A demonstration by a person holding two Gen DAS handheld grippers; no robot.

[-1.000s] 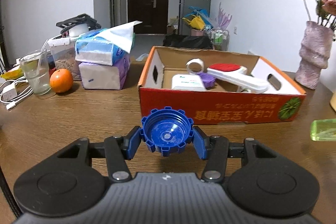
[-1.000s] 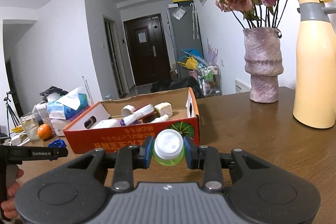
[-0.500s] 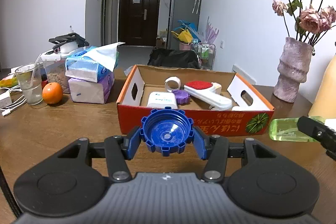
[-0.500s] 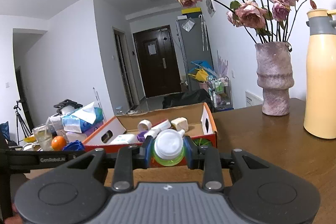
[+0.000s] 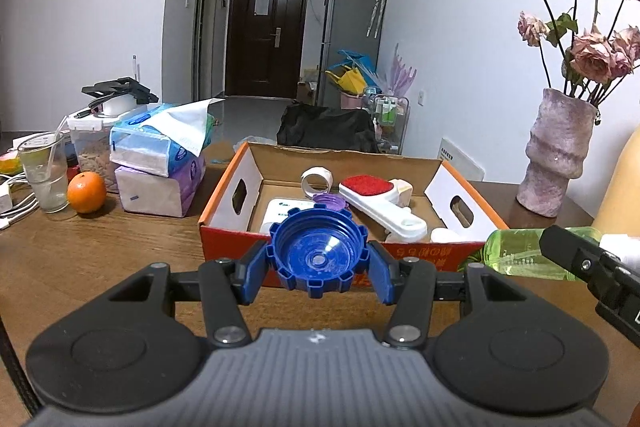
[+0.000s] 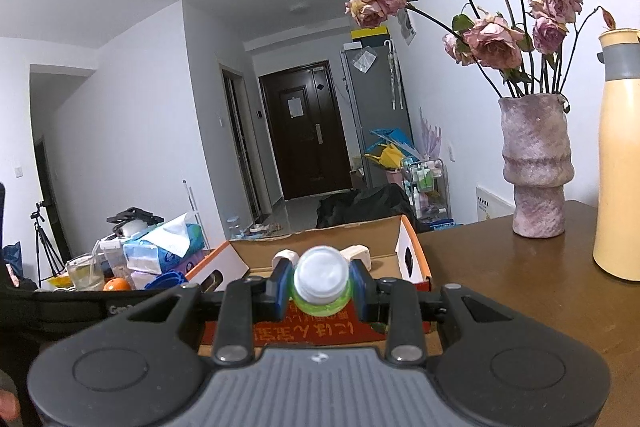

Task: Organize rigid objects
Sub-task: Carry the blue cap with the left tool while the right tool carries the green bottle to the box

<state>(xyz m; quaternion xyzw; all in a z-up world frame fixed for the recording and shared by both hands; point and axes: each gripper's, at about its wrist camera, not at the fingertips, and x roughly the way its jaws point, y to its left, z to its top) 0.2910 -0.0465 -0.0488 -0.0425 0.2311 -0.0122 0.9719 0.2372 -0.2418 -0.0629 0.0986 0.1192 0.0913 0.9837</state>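
Grippers have risen since a second ago, cardboard box (image 5: 352, 259) now lower; left gripper (image 5: 318, 261) clenches blue cap (image 5: 318, 253), right gripper (image 6: 320, 285) green bottle (image 6: 320, 285), both near level.

open air above the box (image 5: 436, 163) and bare table (image 5: 100, 259) before it for a way in, with tissue packs (image 5: 160, 163), orange (image 5: 86, 192) and glass (image 5: 42, 171) crowding the left, vase (image 5: 558, 155) and flask (image 6: 618, 155) blocking the right.
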